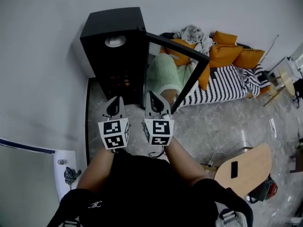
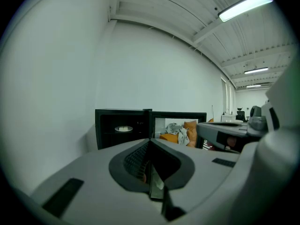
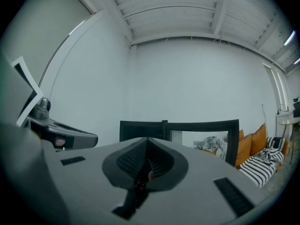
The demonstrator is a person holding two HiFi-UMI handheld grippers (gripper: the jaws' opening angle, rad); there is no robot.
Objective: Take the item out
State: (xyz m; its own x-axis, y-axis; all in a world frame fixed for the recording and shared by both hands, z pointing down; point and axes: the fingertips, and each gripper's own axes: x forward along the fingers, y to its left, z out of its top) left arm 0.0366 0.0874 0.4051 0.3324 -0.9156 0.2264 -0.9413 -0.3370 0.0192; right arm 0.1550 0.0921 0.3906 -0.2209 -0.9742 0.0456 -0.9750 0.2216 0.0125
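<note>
Forearms out, we hold left gripper [image 1: 116, 100] and right gripper [image 1: 153, 95] clenched empty, side by side, likely lined up to reach the open black cabinet [image 1: 130, 25] at upper centre; an orange item [image 1: 120, 82] sits dim inside.

– What is the room like?
– White wall [image 1: 42, 56], pale marbled floor [image 1: 213, 126], strip light [image 2: 244, 6] on a ribbed ceiling [image 3: 187, 13].
– And the furniture?
– A black cabinet [image 1: 116, 46] on the far left against the wall. Far right, a striped mattress [image 1: 227, 82] with orange cushions [image 1: 225, 55]. Near right, a wooden tabletop [image 1: 251, 169].
</note>
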